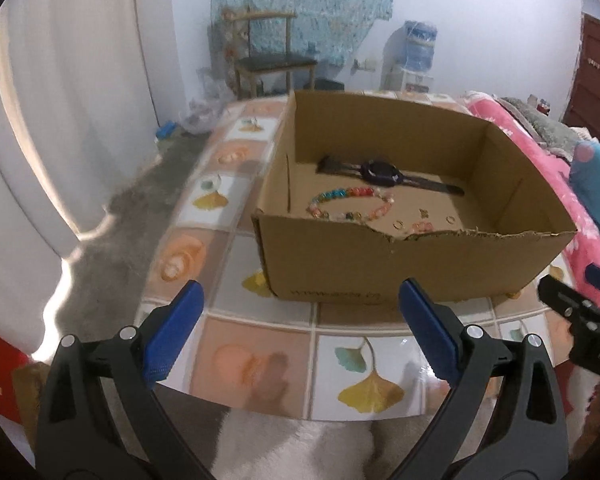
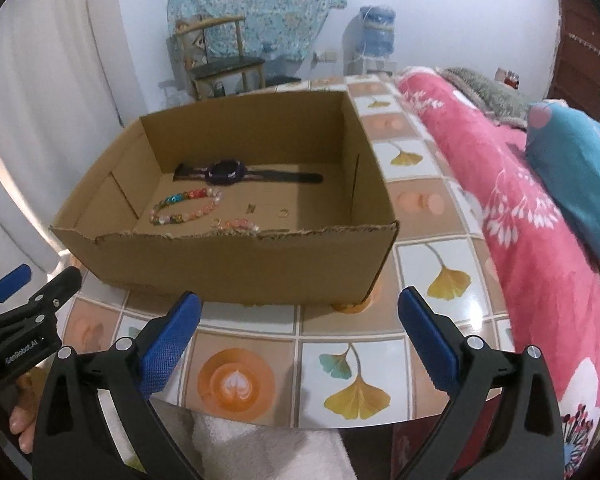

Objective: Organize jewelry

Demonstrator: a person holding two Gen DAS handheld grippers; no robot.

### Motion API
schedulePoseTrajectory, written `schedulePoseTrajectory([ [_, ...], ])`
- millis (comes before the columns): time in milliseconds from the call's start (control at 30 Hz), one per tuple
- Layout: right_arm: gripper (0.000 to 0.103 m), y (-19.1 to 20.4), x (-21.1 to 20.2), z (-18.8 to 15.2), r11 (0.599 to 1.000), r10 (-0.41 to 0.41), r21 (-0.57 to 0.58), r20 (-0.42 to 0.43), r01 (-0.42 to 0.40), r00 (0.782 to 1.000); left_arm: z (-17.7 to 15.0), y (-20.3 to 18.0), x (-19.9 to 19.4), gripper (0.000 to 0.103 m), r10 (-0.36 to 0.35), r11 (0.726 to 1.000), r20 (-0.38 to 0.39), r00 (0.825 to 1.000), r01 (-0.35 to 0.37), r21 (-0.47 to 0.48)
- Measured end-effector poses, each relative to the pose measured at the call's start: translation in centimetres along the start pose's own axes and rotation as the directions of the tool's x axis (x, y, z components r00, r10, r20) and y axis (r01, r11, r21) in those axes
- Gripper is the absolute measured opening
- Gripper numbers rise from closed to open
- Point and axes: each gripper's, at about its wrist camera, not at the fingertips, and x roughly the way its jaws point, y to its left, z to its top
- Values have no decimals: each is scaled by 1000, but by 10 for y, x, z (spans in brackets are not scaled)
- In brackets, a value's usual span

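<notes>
Right now both grippers hang over the near edge of the tiled surface point(image 1: 268, 360), each spread wide with nothing between its blue pads. The left gripper point(image 1: 300, 300) points at the near wall of the open cardboard box point(image 1: 380, 268); the right gripper point(image 2: 300, 308) faces the same wall from the other side, and its neighbour shows at 8 o'clock in its view.

All the jewelry lies on the box floor. A dark watch point(image 1: 380, 170) stretches flat along the far part, strap ends pointing to 9 and 3 o'clock. Nearer, a multicoloured bead bracelet point(image 1: 350, 202) forms a flattened loop just beside the watch, apart from it. At 4 o'clock of the bracelet sit small pieces: a little ring point(image 1: 398, 224), a short pink bead piece point(image 1: 422, 227) by the torn front rim, a tiny gold charm point(image 1: 423, 212) and another ring point(image 1: 450, 220), all spaced apart.

A pink floral blanket point(image 2: 520, 220) borders the surface at 3 o'clock.
</notes>
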Motion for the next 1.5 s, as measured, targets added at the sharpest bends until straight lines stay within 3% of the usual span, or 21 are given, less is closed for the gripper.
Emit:
schedulePoseTrajectory([
  [167,96,7,3,-1,1000,9,-20,-17,-9,1000,-3,3,11,95,7,999,-59,998,-10,-38],
  [333,96,14,2,-1,999,13,-33,-18,-14,1000,-6,-1,13,94,30,1000,-72,997,-30,-4],
  [1500,96,8,-9,0,1000,13,-17,-12,-14,1000,-5,-16,-1,95,9,1000,-67,998,-10,-14],
])
